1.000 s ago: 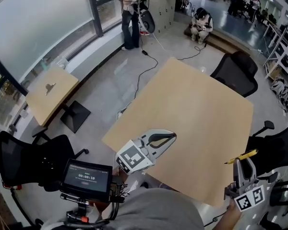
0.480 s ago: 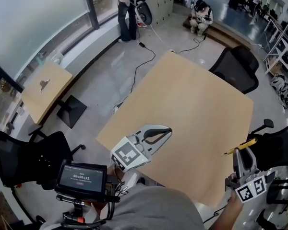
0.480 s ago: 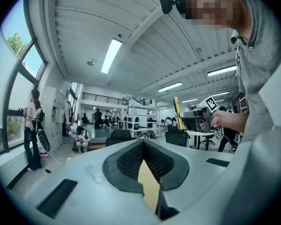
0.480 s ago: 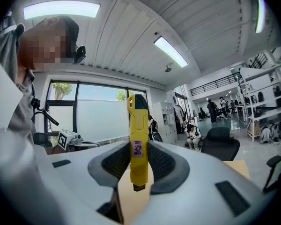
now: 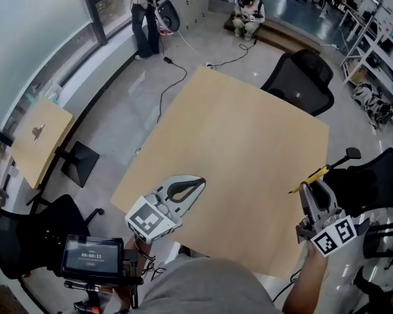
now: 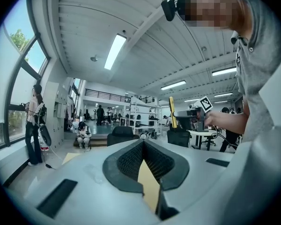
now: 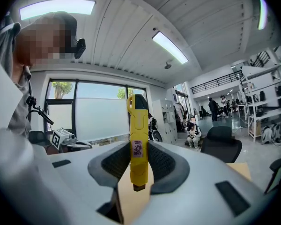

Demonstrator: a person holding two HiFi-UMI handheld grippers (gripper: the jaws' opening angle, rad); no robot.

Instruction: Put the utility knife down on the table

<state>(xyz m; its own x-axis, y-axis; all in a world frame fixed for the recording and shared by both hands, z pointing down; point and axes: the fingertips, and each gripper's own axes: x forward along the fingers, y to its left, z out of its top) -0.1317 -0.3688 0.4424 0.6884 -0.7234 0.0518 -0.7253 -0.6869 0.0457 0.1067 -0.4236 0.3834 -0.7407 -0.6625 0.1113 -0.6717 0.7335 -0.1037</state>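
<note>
The utility knife (image 7: 138, 139) is gripped in the right tongs (image 7: 139, 159), which are closed on its yellow body about midway along. The dark end pokes out well past the tips and the butt sits down in the gap between the pads. A small label can be seen on the handle, but its print cannot be read. In the head view, the right tongs (image 5: 307, 191) are held at the right edge of the surface (image 5: 249, 129), with the knife (image 5: 311, 178) slanting up and to the right over that edge, not laid down. The left tongs (image 5: 196, 186) are held over the near left part of the surface. In the left gripper view they (image 6: 143, 145) are seen closed tip to tip with nothing between them, and a strip of the tan top shows behind the pads. A black office chair (image 5: 304, 80) is parked at the far corner. A small timer screen (image 5: 92, 257) is seen low on the left. A smaller table (image 5: 36, 139) stands well apart by the window.
</note>
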